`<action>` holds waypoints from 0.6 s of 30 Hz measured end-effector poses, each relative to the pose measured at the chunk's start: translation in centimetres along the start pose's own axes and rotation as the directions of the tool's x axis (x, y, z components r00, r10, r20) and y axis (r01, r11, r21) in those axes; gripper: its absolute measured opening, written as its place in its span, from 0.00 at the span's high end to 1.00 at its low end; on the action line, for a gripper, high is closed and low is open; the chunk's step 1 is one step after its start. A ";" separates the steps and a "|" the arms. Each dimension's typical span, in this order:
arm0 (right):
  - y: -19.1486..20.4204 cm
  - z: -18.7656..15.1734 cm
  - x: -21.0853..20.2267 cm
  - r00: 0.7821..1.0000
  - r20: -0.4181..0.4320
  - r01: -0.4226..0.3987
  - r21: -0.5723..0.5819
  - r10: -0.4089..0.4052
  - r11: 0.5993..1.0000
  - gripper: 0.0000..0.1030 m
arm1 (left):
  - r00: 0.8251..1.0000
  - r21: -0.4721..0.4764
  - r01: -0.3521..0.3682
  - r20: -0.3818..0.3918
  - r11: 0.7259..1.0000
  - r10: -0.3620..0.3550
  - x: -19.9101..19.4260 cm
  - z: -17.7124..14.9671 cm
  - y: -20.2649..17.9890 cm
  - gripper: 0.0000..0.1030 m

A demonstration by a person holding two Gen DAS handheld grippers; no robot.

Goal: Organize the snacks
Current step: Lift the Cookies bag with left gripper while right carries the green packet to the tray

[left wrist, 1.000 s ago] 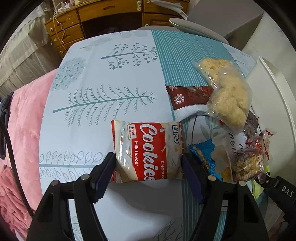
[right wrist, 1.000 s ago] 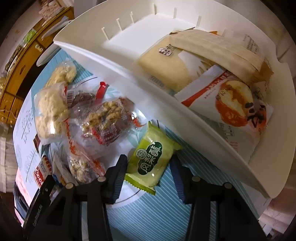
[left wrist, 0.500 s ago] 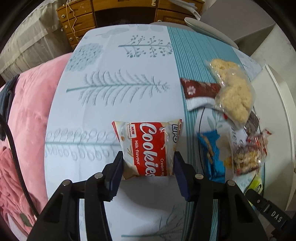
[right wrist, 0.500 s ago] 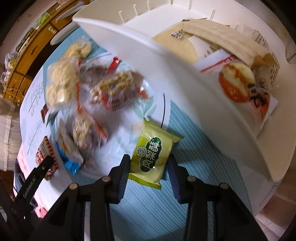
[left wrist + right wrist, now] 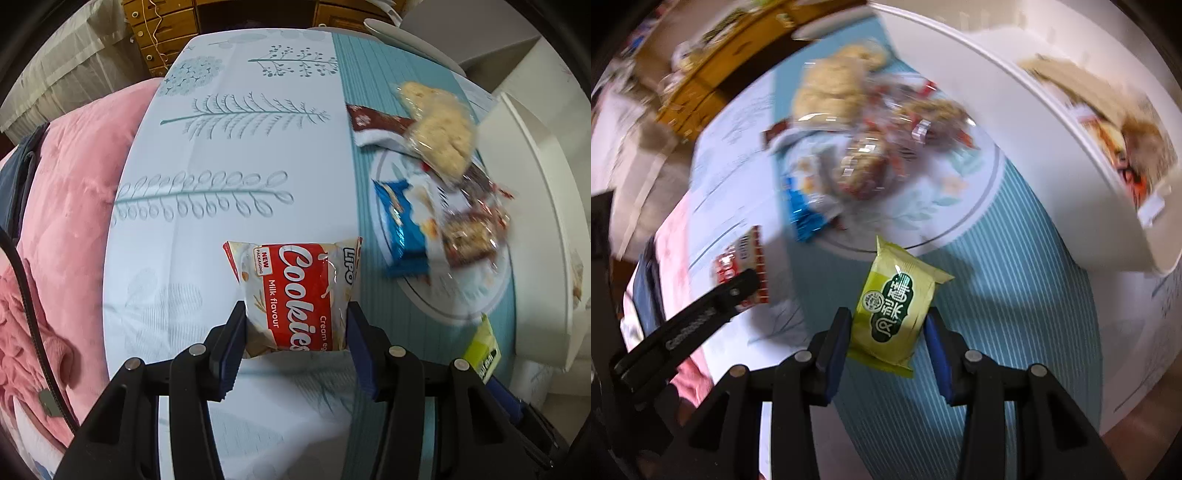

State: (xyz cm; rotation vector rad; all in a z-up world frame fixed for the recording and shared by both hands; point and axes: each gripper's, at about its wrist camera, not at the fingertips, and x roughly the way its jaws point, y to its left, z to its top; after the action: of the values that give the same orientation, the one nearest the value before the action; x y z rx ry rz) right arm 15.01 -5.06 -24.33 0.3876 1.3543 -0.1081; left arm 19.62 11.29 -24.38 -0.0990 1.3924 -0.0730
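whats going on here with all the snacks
A person is sorting snacks with a handheld gripper in each hand. The left gripper is clamped on a red and white cookies bag; the right gripper is clamped on a green snack packet. More snacks lie piled on the table, beside a white bin that already holds a few packets.

Glossy plastic cookie packet (image 5: 295, 295); smooth printed tablecloth (image 5: 229, 147); wooden drawers (image 5: 162, 33).

Between the left gripper's (image 5: 295, 325) jaws sits the cookie packet (image 5: 295, 295), over the tabletop (image 5: 229, 147). Ahead and to their right lies the snack pile (image 5: 443, 184), the storage bin (image 5: 546, 206) beyond it. The pastry packet (image 5: 895, 304) sits between the right gripper's (image 5: 888, 332) jaws, the pile ahead, the bin ahead-right.
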 end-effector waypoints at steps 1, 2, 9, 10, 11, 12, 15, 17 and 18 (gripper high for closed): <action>0.4 -0.4 -0.5 1.000 0.010 -0.015 -0.036 0.015 0.999 0.60 | 1.000 0.002 0.000 -0.003 1.000 0.000 -0.4 -0.3 -0.3 0.51; 0.6 -0.6 -0.9 1.000 0.018 -0.023 -0.057 0.024 0.998 0.60 | 1.000 0.004 0.002 -0.003 1.000 -0.002 -0.8 -0.7 -0.5 0.51; -1.4 1.1 -6.4 0.991 0.092 -0.080 -0.191 0.099 0.978 0.60 | 0.998 -0.021 0.067 0.010 0.998 -0.067 -3.9 -2.7 -2.5 0.51; -1.3 1.5 -7.0 0.989 0.101 -0.081 -0.205 0.103 0.975 0.60 | 0.996 -0.030 0.084 0.024 0.996 -0.084 -4.6 -2.9 -2.9 0.51; -1.6 1.3 -7.6 0.987 0.112 -0.088 -0.223 0.115 0.971 0.60 | 0.995 -0.034 0.095 0.032 0.995 -0.093 -4.9 -3.0 -3.3 0.51; -1.8 1.4 -8.1 0.984 0.122 -0.095 -0.241 0.127 0.966 0.60 | 0.994 -0.036 0.103 0.043 0.994 -0.102 -5.2 -3.0 -3.7 0.51; -2.8 1.7 -9.8 0.977 0.152 -0.098 -0.290 0.147 0.952 0.60 | 0.990 -0.039 0.121 0.078 0.992 -0.117 -6.4 -3.1 -5.1 0.51; -3.4 1.8 -10.9 0.971 0.180 -0.092 -0.319 0.155 0.943 0.60 | 0.986 -0.035 0.133 0.105 0.991 -0.129 -7.3 -3.3 -6.3 0.51; -3.7 1.9 -11.3 0.969 0.192 -0.088 -0.332 0.158 0.939 0.60 | 0.984 -0.032 0.138 0.115 0.990 -0.134 -7.6 -3.3 -6.7 0.51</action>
State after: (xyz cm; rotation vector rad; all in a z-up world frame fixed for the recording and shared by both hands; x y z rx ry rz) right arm 13.23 -10.77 -13.84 0.1776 1.1045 0.1711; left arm 15.12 5.33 -16.78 -0.2285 1.2738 -0.1511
